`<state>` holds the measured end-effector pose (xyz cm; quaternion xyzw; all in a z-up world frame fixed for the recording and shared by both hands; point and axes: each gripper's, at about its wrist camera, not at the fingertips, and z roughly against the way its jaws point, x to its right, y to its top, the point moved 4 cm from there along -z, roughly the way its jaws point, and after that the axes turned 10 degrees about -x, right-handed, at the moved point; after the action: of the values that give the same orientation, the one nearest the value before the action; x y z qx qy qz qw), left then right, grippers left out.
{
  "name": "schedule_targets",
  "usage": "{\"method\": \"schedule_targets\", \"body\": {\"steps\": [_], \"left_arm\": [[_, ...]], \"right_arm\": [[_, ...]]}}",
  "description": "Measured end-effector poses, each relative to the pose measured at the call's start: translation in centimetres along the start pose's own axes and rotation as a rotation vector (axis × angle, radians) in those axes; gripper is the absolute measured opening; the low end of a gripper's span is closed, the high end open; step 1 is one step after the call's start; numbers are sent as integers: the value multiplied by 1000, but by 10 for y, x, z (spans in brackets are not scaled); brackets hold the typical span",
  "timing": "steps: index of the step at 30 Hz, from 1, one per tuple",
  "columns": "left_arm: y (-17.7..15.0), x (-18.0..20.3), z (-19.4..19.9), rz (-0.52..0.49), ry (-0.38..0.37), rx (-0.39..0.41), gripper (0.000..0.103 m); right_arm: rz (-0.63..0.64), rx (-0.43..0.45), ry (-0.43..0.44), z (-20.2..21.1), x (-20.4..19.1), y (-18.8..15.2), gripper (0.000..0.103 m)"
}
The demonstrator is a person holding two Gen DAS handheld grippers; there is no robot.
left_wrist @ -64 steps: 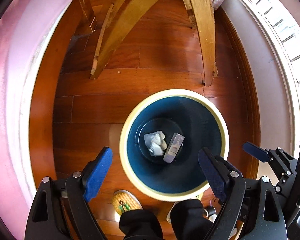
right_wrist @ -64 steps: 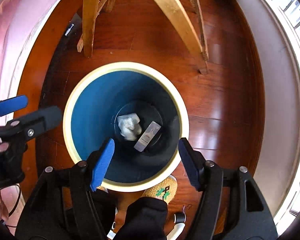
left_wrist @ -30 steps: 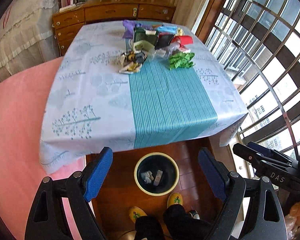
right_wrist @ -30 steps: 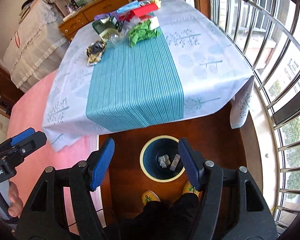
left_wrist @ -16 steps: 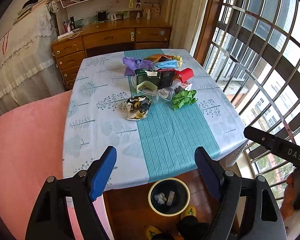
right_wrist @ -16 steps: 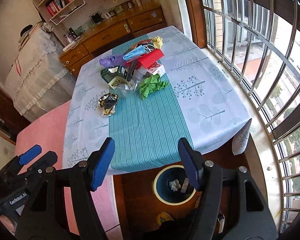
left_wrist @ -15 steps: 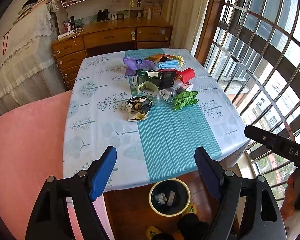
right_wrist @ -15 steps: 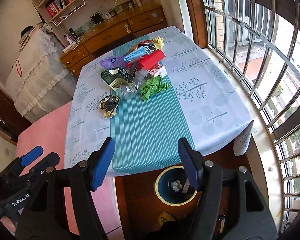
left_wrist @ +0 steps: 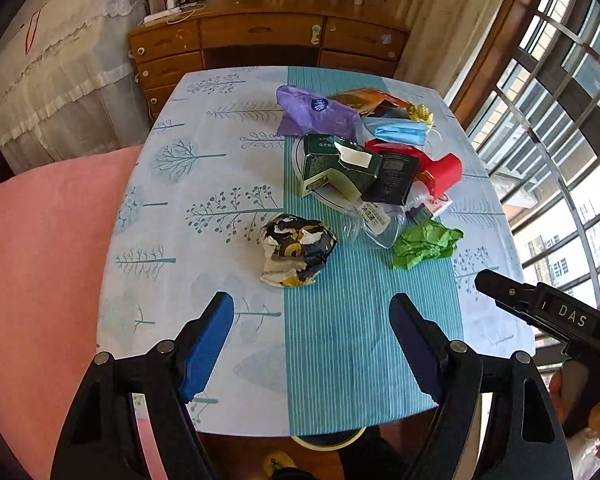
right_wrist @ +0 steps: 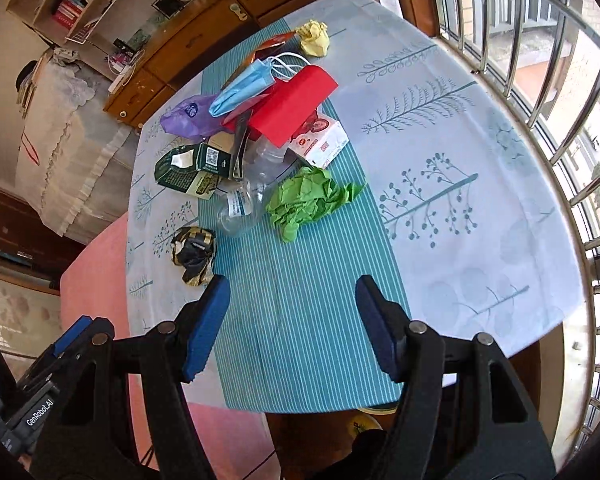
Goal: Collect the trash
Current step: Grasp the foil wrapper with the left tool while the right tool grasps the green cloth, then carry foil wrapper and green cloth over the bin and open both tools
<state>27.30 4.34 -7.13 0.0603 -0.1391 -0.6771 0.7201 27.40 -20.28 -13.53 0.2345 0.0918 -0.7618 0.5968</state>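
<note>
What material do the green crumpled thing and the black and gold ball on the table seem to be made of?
The green crumpled thing looks like matte paper: sharp creases, no shine. The black and gold ball seems a printed wrapper, paper or foil-lined; its gold patches look slightly glossy, but the pictures leave it open.

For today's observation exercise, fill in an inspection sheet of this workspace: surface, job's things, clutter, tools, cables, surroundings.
Surface: table under a tree-print cloth with a teal striped runner.
Job's things: foil wrapper, green paper, clear bottle, green carton, red box, mask, purple bag, yellow paper; bin rim under the near edge.
Clutter: nothing seen.
Tools: left tool and right tool open, empty, above the near edge.
Cables: white cord on the dresser.
Surroundings: barred window, pink chair.
</note>
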Motion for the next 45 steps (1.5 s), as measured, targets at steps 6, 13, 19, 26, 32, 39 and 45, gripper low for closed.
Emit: {"method": "schedule_targets", "body": {"steps": [6, 13, 19, 26, 32, 39, 45], "left_arm": [[41, 1, -55, 99, 28, -45, 82], [66, -7, -101, 198, 31, -89, 80], [73, -20, -126, 271, 17, -134, 76], [73, -23, -145, 293, -14, -172, 69], [71, -14, -152, 282, -18, -184, 61], [70, -3, -138, 228, 42, -162, 45], [55, 4, -103, 193, 32, -136, 42]], "right_arm": [[-66, -64, 74, -57, 12, 58, 63], [-42, -120, 34, -104, 10, 99, 63], [90, -142, -36, -118, 3, 107, 48], [217, -147, -35, -118, 1, 99, 37], [271, -150, -24, -118, 3, 89, 33], [256, -145, 10, -98, 21, 70, 30], [259, -107, 43, -64, 17, 53, 30]]}}
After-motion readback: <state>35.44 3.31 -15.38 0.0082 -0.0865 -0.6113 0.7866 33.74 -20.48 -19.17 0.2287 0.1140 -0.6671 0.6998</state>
